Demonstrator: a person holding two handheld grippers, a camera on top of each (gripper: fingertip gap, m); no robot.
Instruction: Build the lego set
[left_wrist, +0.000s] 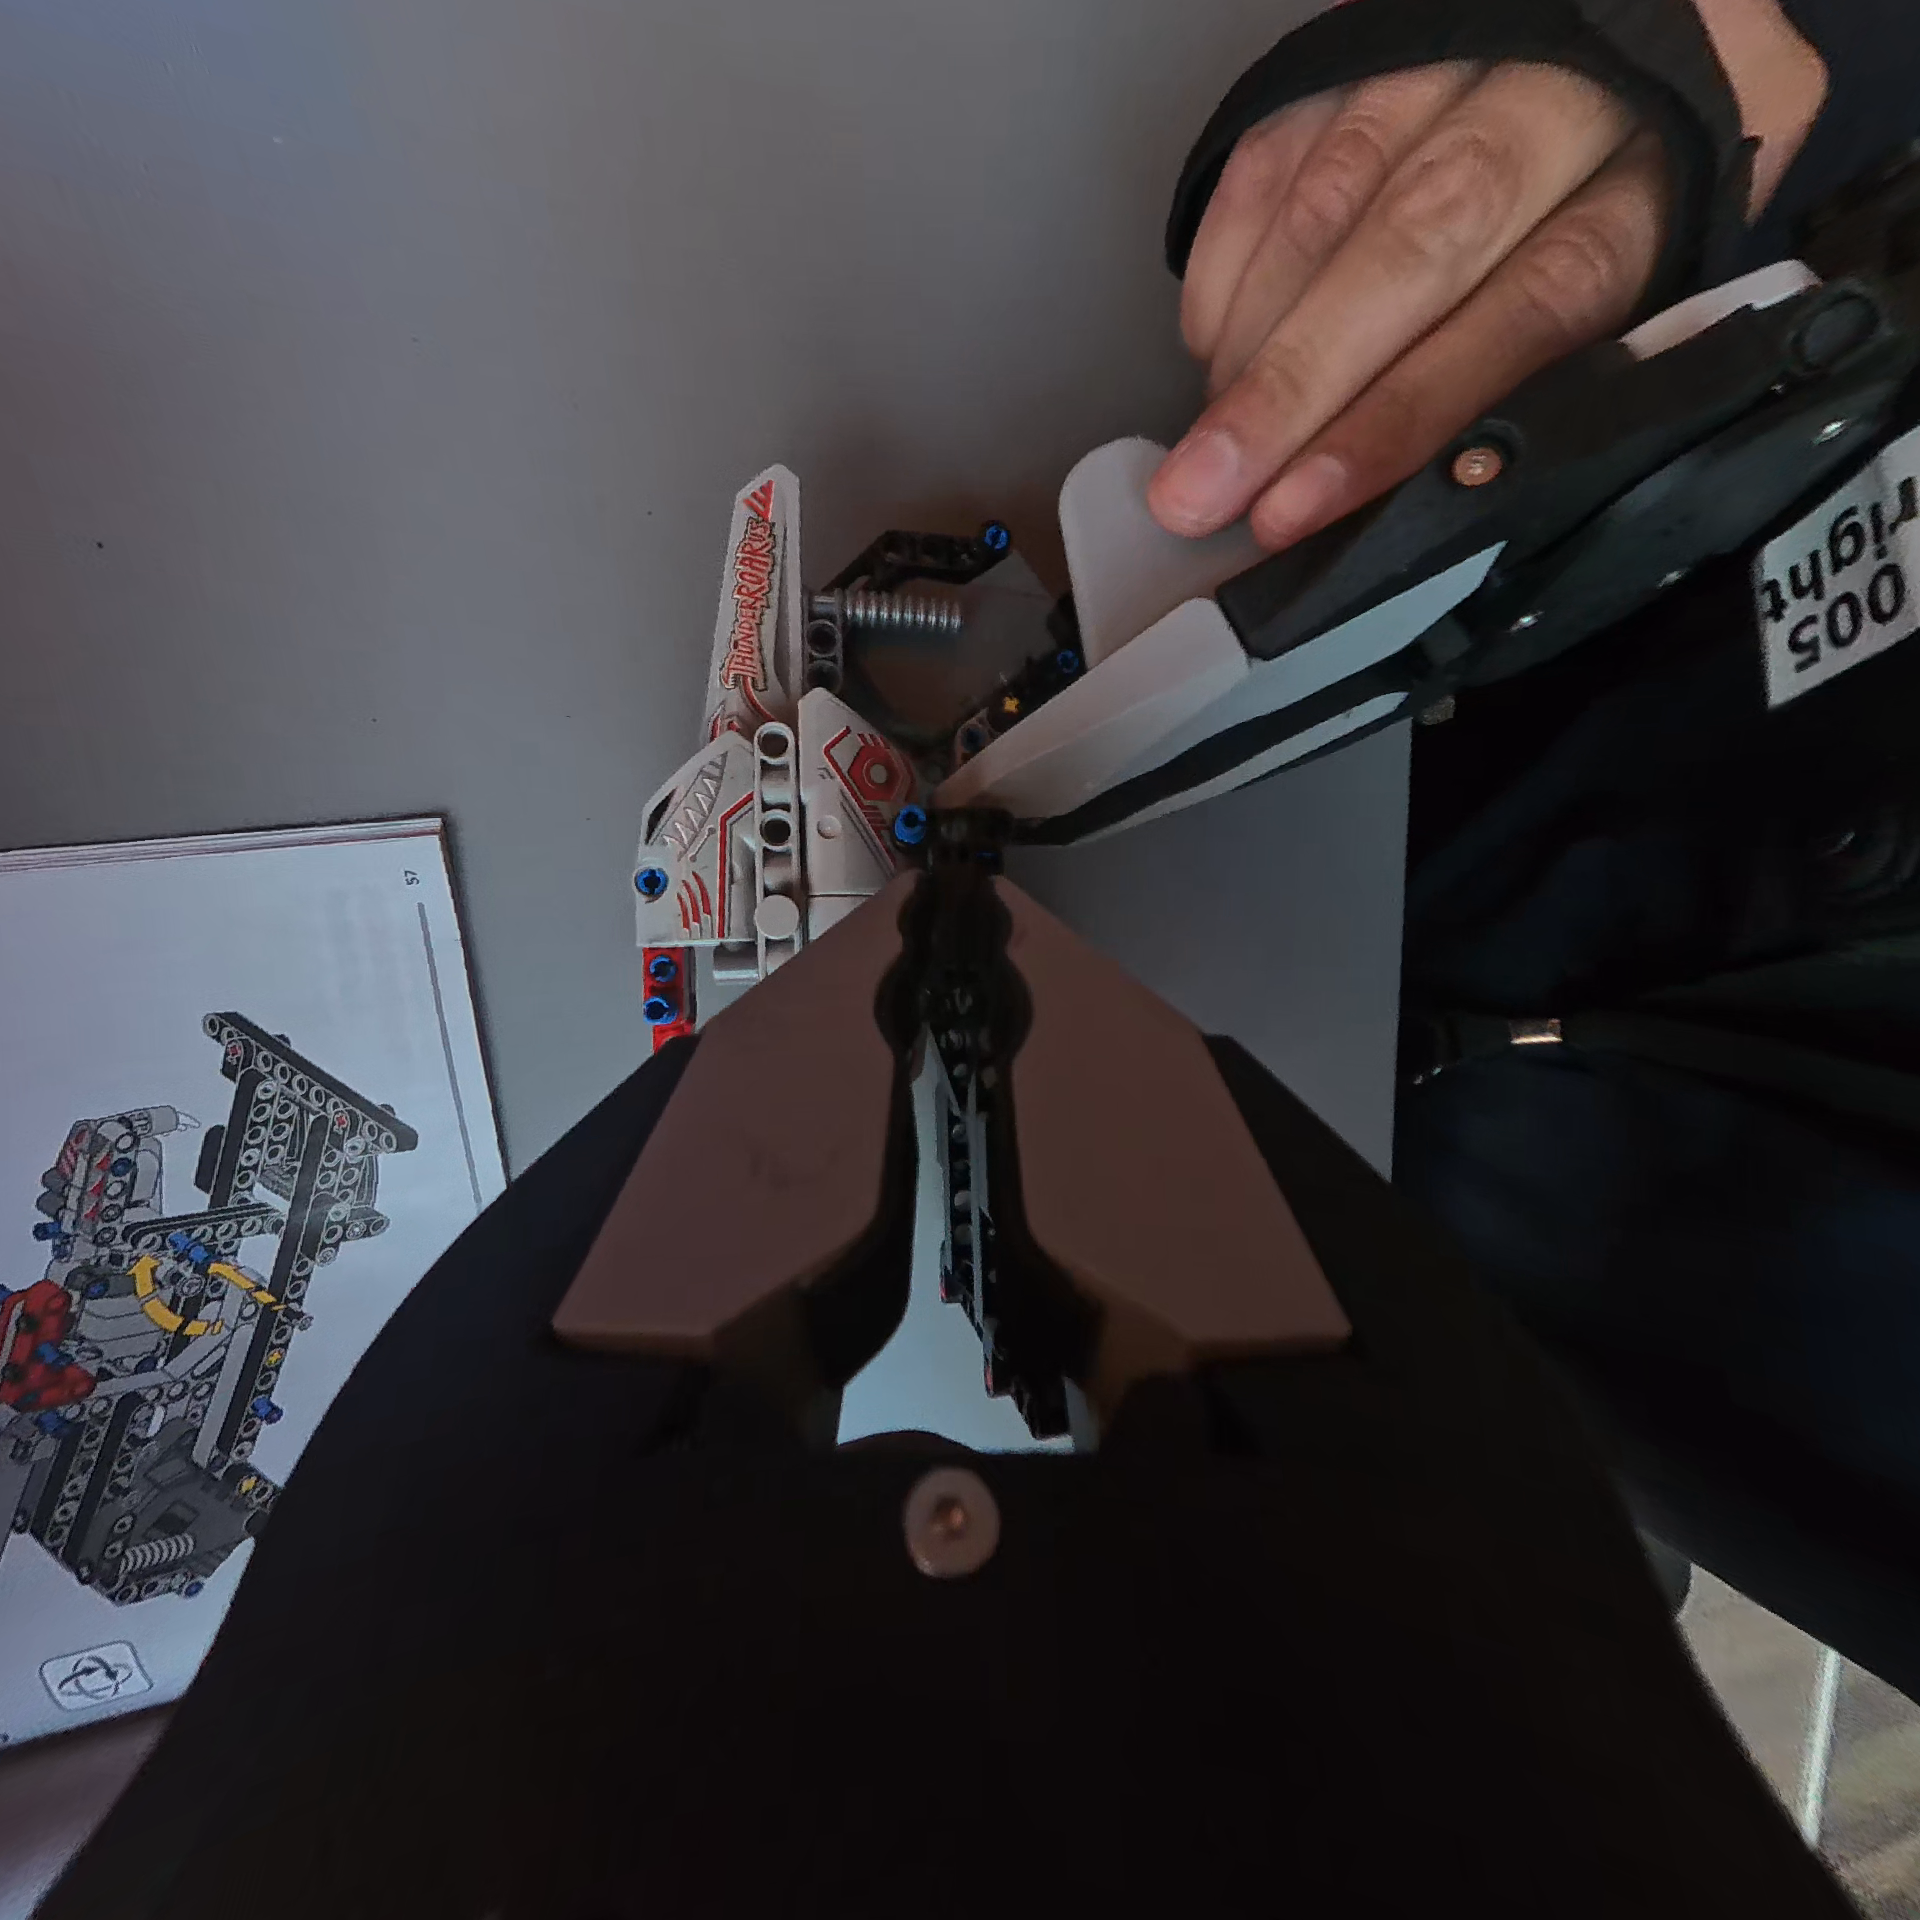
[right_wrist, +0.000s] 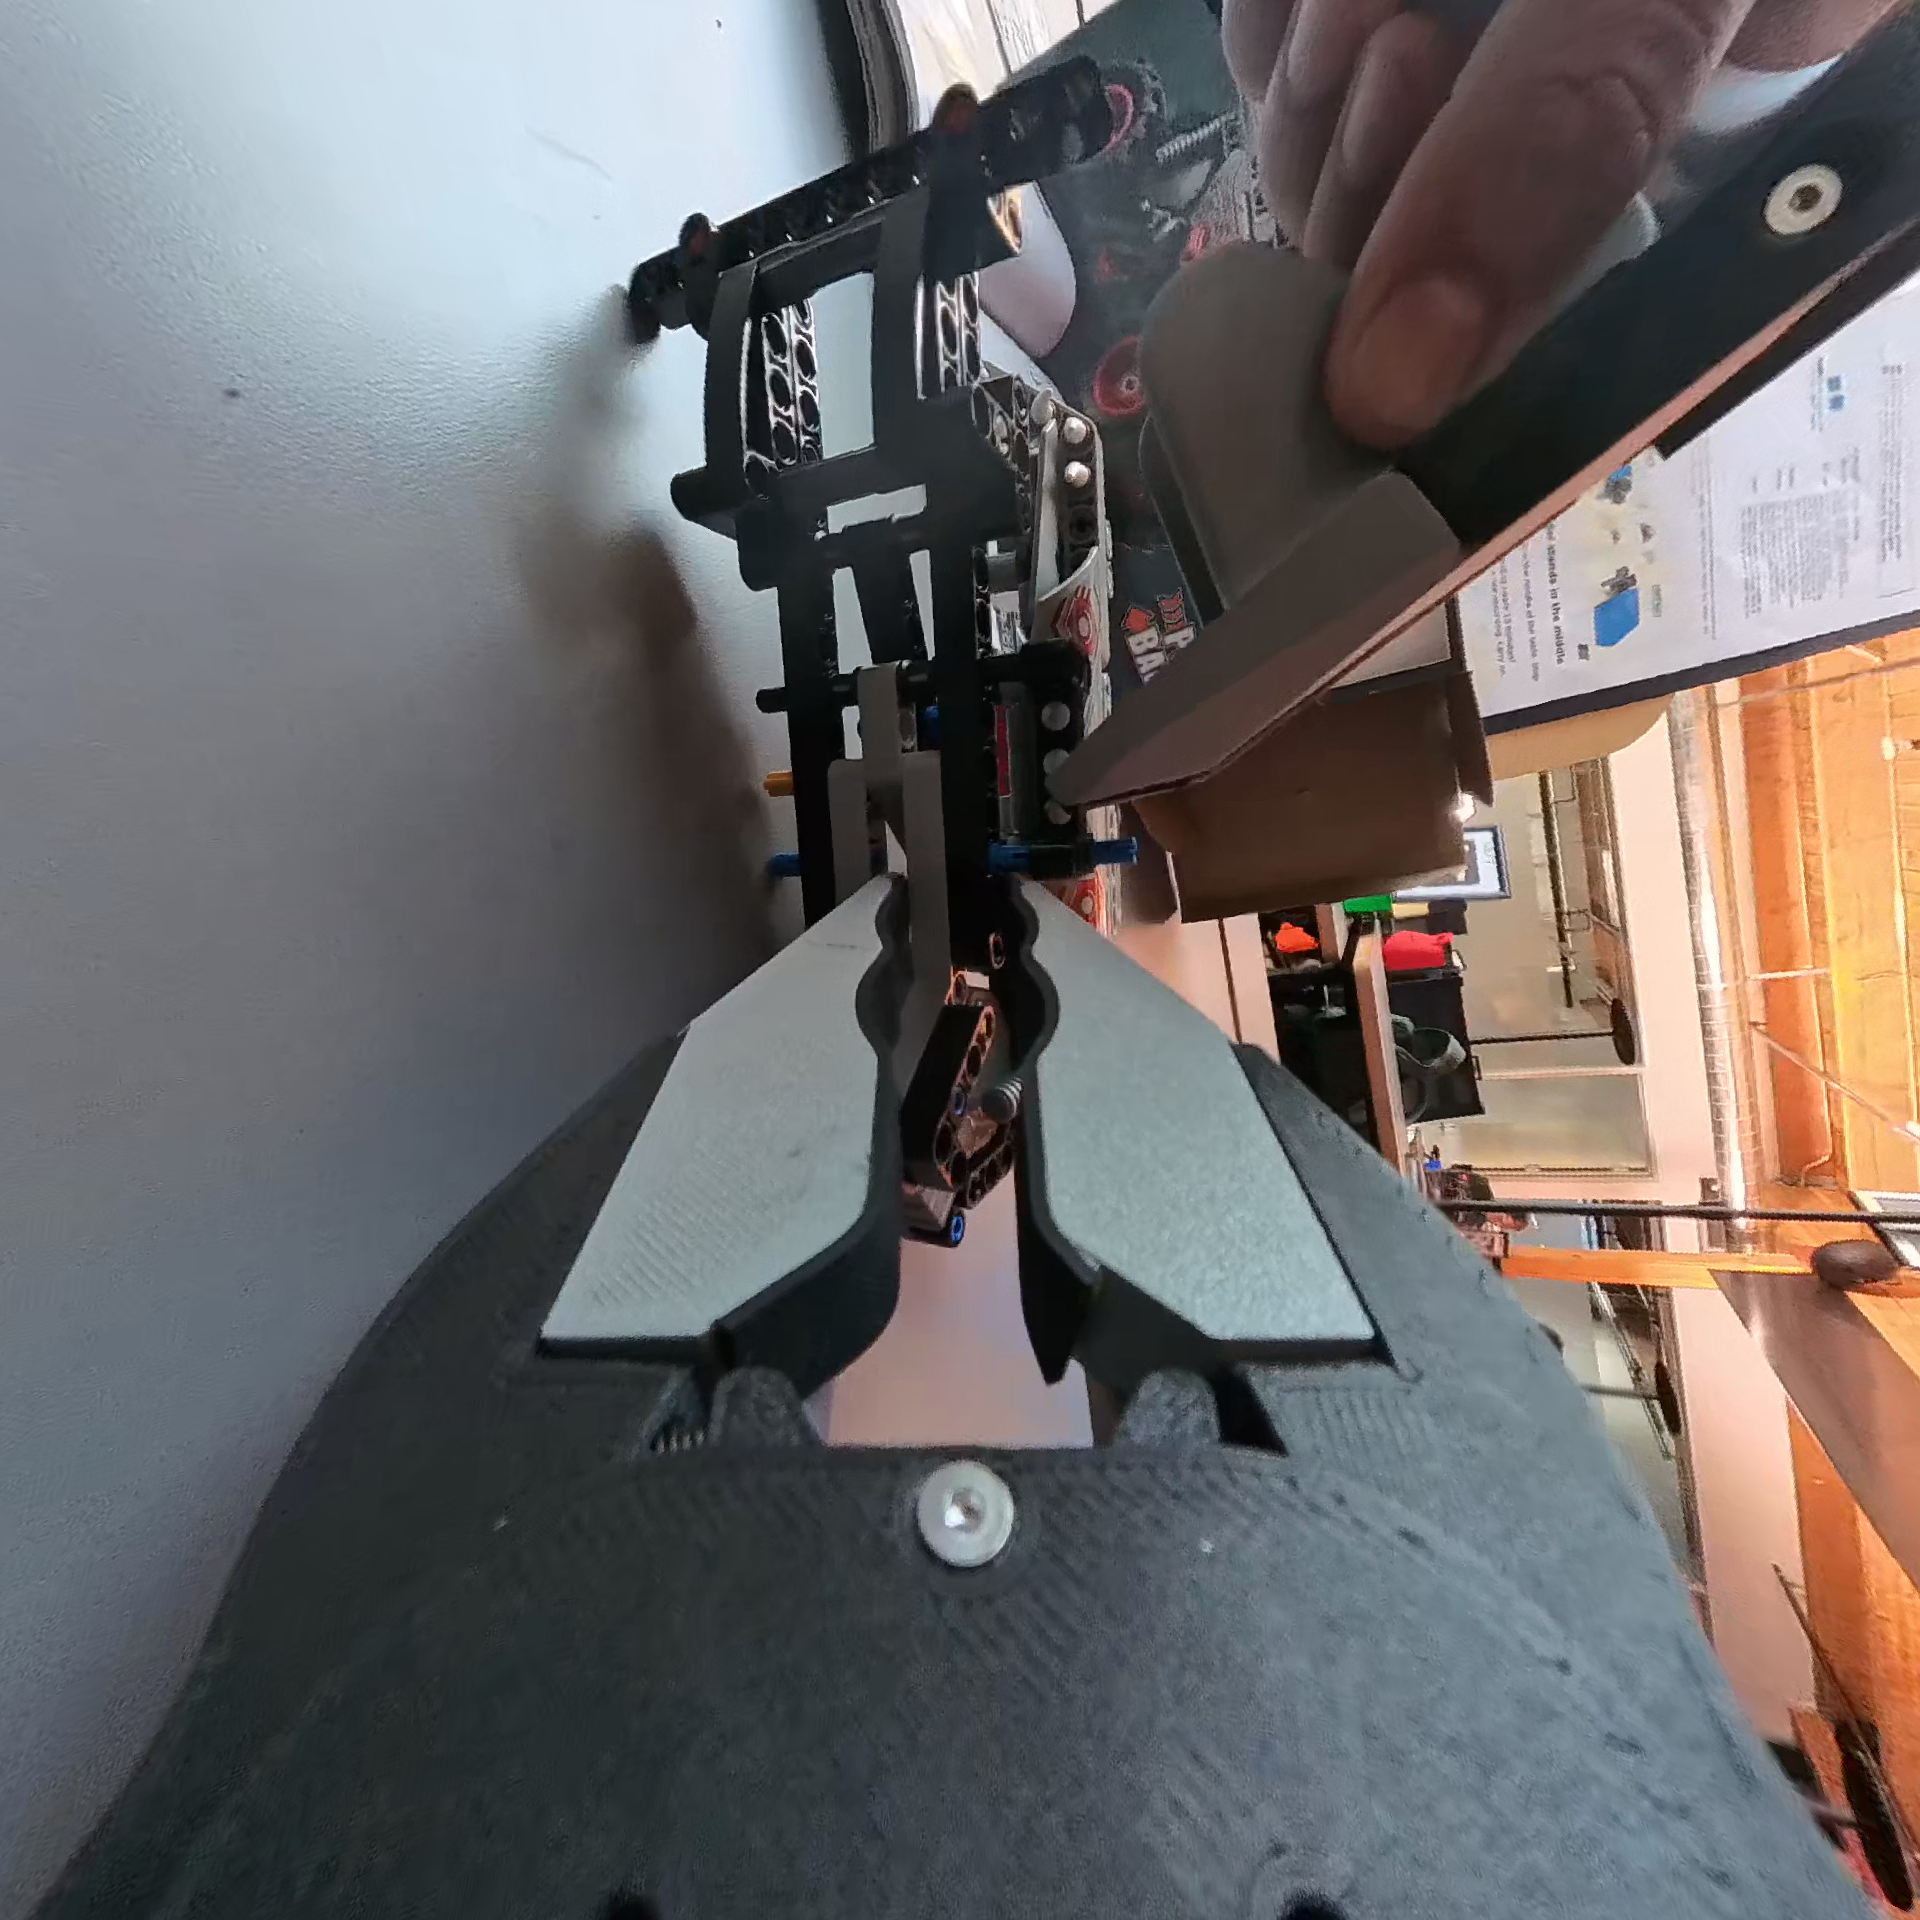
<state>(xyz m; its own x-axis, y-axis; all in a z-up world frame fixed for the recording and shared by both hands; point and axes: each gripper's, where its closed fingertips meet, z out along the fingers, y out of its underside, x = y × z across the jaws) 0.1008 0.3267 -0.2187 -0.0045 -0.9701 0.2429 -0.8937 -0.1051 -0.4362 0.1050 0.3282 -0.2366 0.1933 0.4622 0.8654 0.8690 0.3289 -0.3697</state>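
Both grippers hold the lego model (right_wrist: 894, 499) up off the grey tabletop (left_wrist: 416, 364), the left gripper (left_wrist: 956, 894) and right gripper (right_wrist: 956, 914) each with jaws squeezed tight on a black beam that runs straight ahead of them.

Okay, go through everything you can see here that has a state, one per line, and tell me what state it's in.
Left claw: shut on the lego model's black frame.
Right claw: shut on the same frame, tips meeting the left claw's.
Lego model: partly built, held between both claws, white stickered panels fitted.
Metal spring: mounted in the model.
Instruction booklet: lying open on the table.
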